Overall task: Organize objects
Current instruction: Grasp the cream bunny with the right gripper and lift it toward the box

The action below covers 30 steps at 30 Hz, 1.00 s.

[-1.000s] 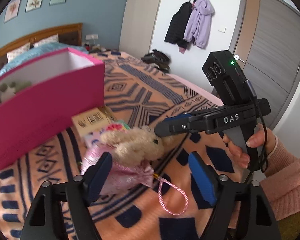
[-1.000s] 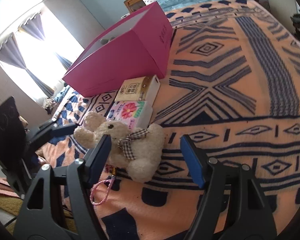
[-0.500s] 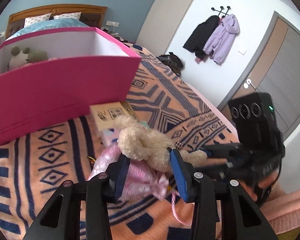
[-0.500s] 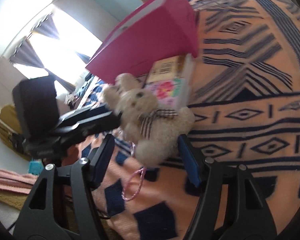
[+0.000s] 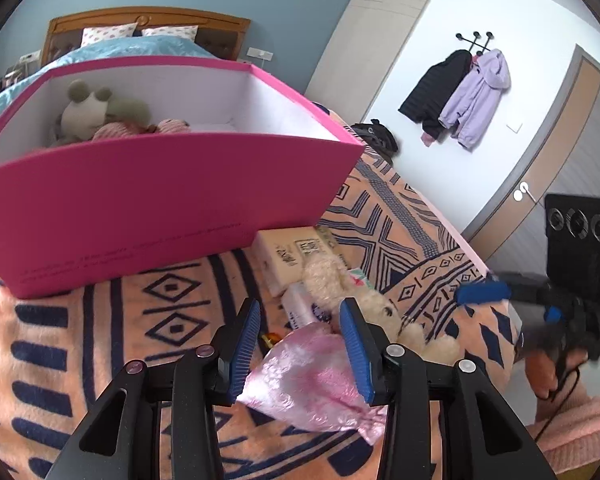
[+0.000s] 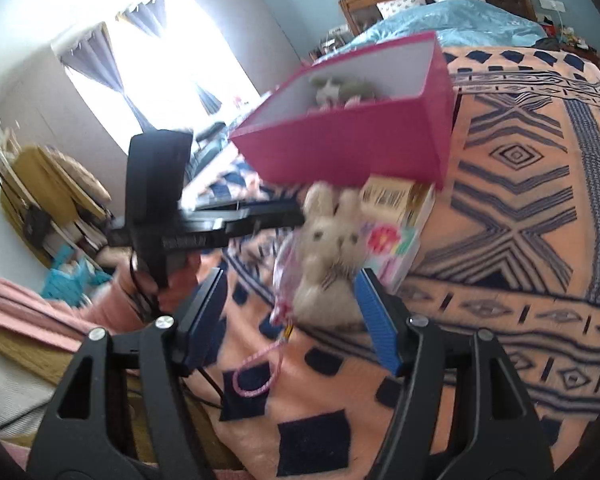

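A cream plush bunny (image 5: 384, 312) (image 6: 332, 248) and a pink satin pouch (image 5: 312, 384) with a pink cord (image 6: 256, 376) are by the bed's near edge. My left gripper (image 5: 300, 344) has its jaws narrowed around the pouch's top; the bunny sits just outside its right finger. My right gripper (image 6: 288, 312) is open, and the bunny stands between its fingers without touching them. The open pink box (image 5: 160, 196) (image 6: 356, 148) stands behind and holds plush toys (image 5: 100, 112).
Two small cartons, a tan one (image 5: 296, 252) (image 6: 388, 200) and a flowered one (image 6: 392, 244), lie between the bunny and the pink box. The patterned orange blanket (image 6: 520, 200) covers the bed. A door and hung coats (image 5: 460, 96) are at the right.
My left gripper closed from wide open onto the pouch and rose, bringing the box interior into sight. My right gripper swung upward around the bunny; the scene blurred with the motion.
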Each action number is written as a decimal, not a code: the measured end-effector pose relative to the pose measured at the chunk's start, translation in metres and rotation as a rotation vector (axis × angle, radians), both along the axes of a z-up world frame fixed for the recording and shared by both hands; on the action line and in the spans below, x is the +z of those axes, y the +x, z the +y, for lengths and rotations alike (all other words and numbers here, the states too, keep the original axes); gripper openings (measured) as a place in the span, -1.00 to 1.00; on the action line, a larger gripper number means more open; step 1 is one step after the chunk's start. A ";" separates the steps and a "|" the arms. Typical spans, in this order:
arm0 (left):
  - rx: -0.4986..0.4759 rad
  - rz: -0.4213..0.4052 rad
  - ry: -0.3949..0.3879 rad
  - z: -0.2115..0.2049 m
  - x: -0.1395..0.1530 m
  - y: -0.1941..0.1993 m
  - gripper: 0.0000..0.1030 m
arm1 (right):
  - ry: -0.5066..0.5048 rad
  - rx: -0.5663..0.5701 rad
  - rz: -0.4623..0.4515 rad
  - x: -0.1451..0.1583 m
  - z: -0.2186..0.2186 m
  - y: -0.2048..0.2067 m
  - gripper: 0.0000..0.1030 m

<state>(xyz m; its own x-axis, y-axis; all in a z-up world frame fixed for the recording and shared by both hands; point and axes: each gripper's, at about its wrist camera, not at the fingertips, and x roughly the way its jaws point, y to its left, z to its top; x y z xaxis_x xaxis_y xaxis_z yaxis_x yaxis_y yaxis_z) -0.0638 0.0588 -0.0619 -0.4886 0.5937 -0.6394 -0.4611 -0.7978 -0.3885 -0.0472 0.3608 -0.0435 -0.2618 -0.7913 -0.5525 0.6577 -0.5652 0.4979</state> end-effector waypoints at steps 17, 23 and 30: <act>-0.101 0.020 -0.025 0.005 -0.001 0.025 -0.12 | 0.057 0.062 -0.180 -0.049 -0.052 -0.077 0.01; -0.163 0.048 0.007 0.015 0.008 0.034 -0.03 | 0.052 0.044 -0.156 -0.044 -0.049 -0.072 -0.03; -0.244 0.106 0.070 0.032 0.033 0.035 0.14 | 0.041 -0.016 -0.029 -0.003 -0.041 -0.056 -0.03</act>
<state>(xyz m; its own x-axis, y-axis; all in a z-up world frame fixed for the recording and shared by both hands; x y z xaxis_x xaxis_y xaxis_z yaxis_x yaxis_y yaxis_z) -0.0292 0.0906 -0.0285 -0.3873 0.7432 -0.5456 -0.6775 -0.6308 -0.3783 -0.1035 0.3203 -0.0462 -0.2576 -0.7636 -0.5921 0.6338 -0.5961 0.4929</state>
